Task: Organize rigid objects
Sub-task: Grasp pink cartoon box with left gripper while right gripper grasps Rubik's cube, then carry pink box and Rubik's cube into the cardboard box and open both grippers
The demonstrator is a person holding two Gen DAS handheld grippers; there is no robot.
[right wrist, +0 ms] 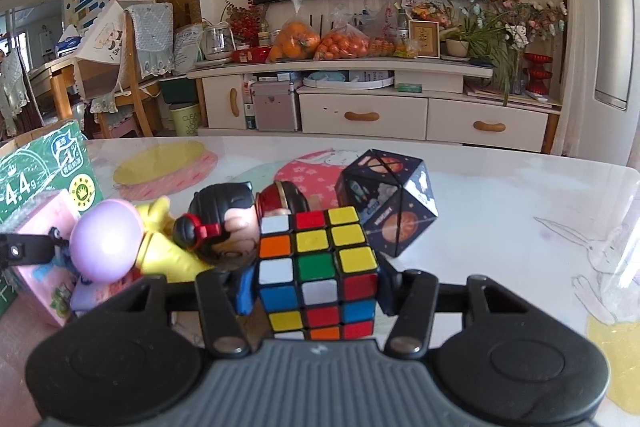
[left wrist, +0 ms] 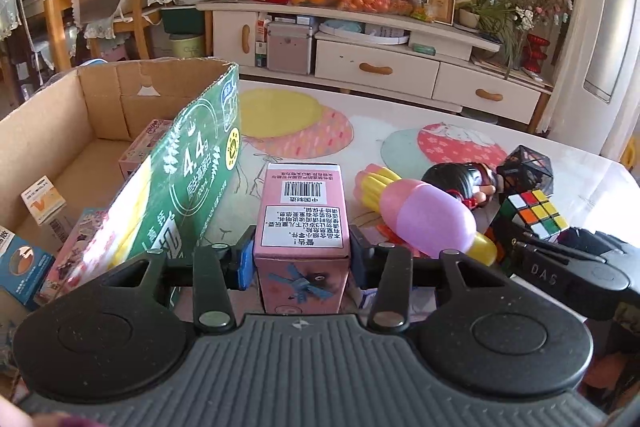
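From the left wrist view, the left gripper [left wrist: 302, 259] has its jaws closed in on the pink carton [left wrist: 303, 227], one pad against each side wall, so it looks clamped. The carton stands upright on the table [left wrist: 400, 119], its long axis vertical, dead ahead between the fingers. Just to its left rises the green wall of the box [left wrist: 188, 187], open at the top, with several small packets already lying inside. So the carton's destination, as I judge it, lies to the left and over that wall; the left hand is plainly the nearer one for that. To the right lie a purple-and-yellow toy [left wrist: 424, 223] and a figurine [left wrist: 460, 183], with the right-hand tool reaching in at the edge by the colour cube.

From the right wrist view, the right gripper [right wrist: 318, 287] has its jaws closed against the cube [right wrist: 318, 267], which sits squarely between them on the table, a pad on each side face. It looks gripped. Touching or nearly touching behind it are the figurine [right wrist: 224, 223] and a dark printed puzzle [right wrist: 388, 199] to the right. The box shows far off at the left edge, beyond the carton and toy, so the cube has the longer trip, across the left hand's path.
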